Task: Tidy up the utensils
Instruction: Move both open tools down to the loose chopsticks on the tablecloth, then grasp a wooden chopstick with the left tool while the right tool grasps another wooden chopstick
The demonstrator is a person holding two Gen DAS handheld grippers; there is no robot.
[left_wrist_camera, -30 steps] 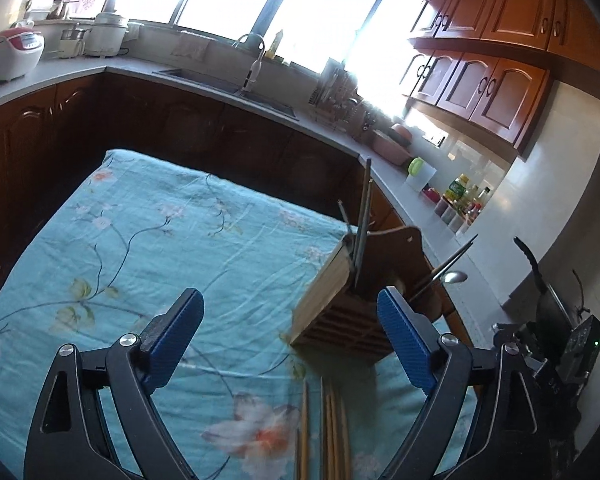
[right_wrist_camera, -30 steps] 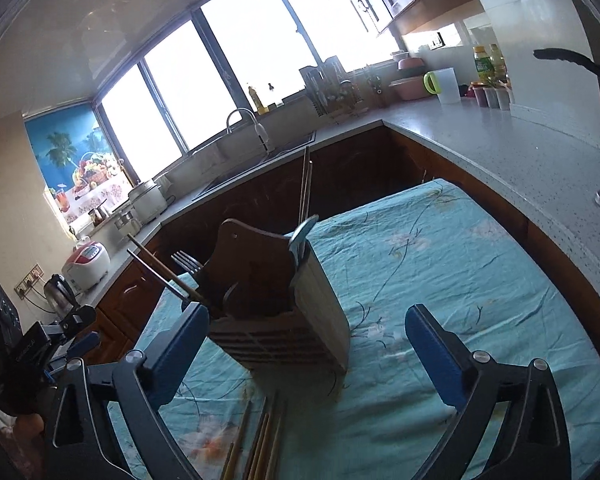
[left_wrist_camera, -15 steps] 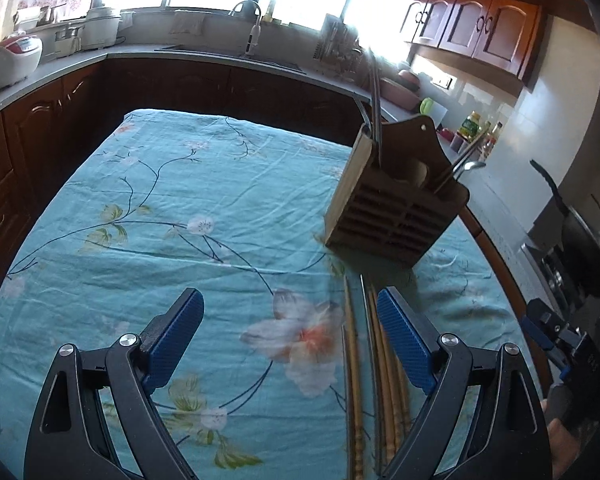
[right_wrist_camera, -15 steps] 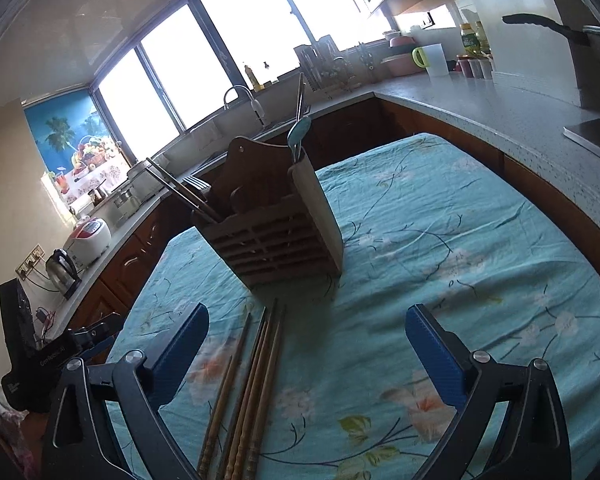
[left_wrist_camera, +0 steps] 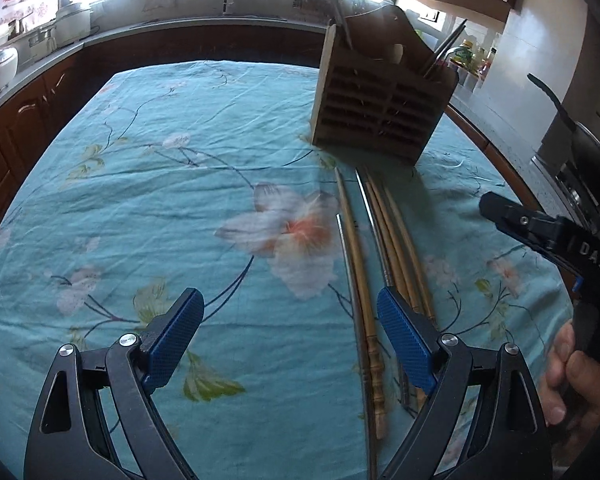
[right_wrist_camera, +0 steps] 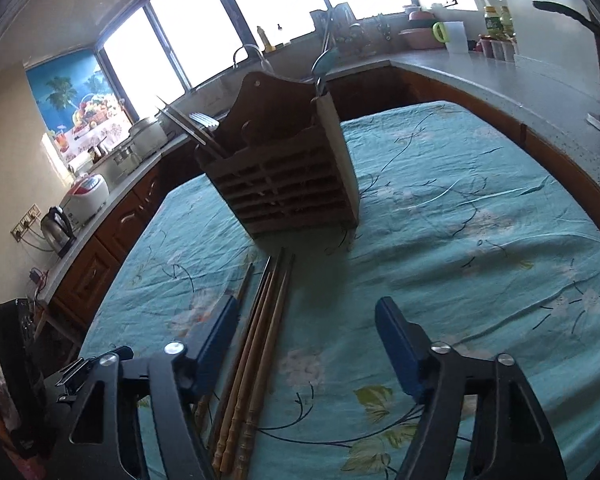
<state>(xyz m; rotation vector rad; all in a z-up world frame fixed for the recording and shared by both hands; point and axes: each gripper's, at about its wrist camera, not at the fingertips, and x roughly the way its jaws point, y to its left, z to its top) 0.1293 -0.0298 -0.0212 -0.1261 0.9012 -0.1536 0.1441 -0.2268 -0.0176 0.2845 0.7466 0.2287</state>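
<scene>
We hold the left hand-held gripper [left_wrist_camera: 290,338] and right hand-held gripper [right_wrist_camera: 306,346] wide apart, empty, over chopsticks [left_wrist_camera: 384,240] lying before the wooden holder [left_wrist_camera: 380,108] on the table [left_wrist_camera: 140,184].

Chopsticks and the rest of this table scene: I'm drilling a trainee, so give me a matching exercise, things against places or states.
Things:
1. chopsticks
2. wooden holder
3. left gripper
4. tablecloth

States:
A. open, empty
B. teal, floral, covering the table
C. lying flat in a bundle
D. standing upright, utensils inside

Pairs: 1-C, 2-D, 3-A, 4-B
</scene>
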